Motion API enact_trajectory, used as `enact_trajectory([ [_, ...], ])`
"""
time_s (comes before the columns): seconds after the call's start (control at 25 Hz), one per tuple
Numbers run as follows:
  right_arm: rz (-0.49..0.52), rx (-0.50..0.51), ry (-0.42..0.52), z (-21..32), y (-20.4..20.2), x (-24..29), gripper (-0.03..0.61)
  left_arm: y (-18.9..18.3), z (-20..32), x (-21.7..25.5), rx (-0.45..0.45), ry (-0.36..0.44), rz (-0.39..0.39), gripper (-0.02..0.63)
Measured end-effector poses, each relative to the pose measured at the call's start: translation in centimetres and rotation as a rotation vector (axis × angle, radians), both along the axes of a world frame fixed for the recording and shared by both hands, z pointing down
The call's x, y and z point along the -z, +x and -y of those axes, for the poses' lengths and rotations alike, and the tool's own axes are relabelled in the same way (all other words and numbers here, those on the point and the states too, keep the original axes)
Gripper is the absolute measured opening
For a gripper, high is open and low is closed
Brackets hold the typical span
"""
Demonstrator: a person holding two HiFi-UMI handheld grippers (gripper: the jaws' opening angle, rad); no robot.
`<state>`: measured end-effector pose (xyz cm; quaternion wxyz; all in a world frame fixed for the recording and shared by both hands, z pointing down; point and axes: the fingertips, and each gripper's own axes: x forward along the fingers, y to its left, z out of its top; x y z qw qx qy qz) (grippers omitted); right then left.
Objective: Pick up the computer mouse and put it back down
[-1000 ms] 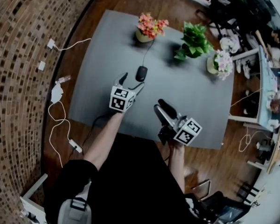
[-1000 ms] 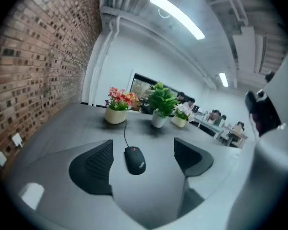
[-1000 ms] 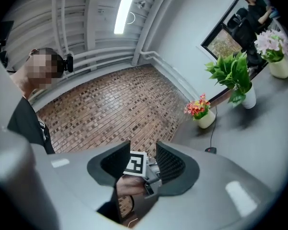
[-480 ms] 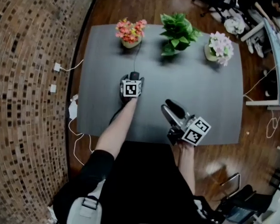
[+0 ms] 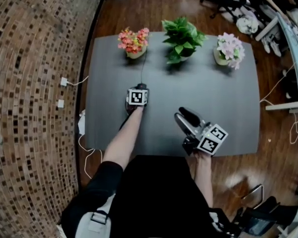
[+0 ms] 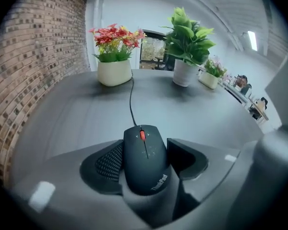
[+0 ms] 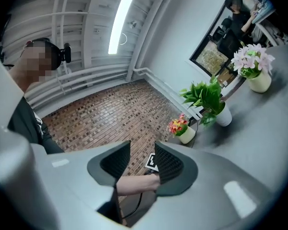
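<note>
A black wired computer mouse (image 6: 146,164) with a red scroll wheel lies on the grey table (image 5: 208,88). My left gripper (image 6: 145,150) points steeply down over it. Its jaws are closing, the mouse is between them, and both pads meet its sides. In the head view the left gripper (image 5: 139,89) and its marker cube hide nearly all of the mouse. The mouse cable (image 6: 131,102) runs away toward the red flower pot. My right gripper (image 5: 185,118) hovers level over the table's near right part, open with nothing between its jaws (image 7: 143,159).
Three pots stand along the table's far edge: red flowers (image 5: 133,41), a green plant (image 5: 181,33) and pink flowers (image 5: 228,48). Plugs and white cables (image 5: 64,82) lie on the wooden floor to the left, next to the brick wall. Chairs and desks stand at the far right.
My left gripper dropped forward onto the mouse and its jaws now hug the mouse's sides. The right gripper drifted a little to the right. The head view swung so the table sits square.
</note>
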<state>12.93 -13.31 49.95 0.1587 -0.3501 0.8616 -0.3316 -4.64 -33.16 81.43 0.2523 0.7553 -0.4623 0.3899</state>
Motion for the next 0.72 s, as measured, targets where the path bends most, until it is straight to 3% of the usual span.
enact_trajectory([
  [0.08,0.0,0.011,0.0,0.0,-0.6,0.3,0.144,-0.1,-0.4,0.6,0.028,-0.026,-0.056,0.287],
  [0.16,-0.002,0.027,0.0,0.1,-1.3,0.4,0.143,1.2,-0.8,2.3,0.049,-0.056,-0.22,0.287],
  [0.28,-0.005,0.055,0.002,0.1,-2.2,0.8,0.144,4.8,-1.2,9.1,0.077,-0.071,-0.626,0.287],
  [0.4,-0.007,0.082,0.008,0.0,-3.1,1.3,0.143,5.6,-2.3,17.6,0.104,-0.043,-1.03,0.287],
  [0.6,-0.012,0.117,0.015,0.5,-5.1,1.9,0.143,1.6,-5.0,33.3,0.109,0.044,-1.701,0.287],
  [0.72,-0.01,0.136,0.021,0.8,-6.3,2.3,0.143,-1.8,-7.6,41.9,0.04,0.094,-2.023,0.287],
])
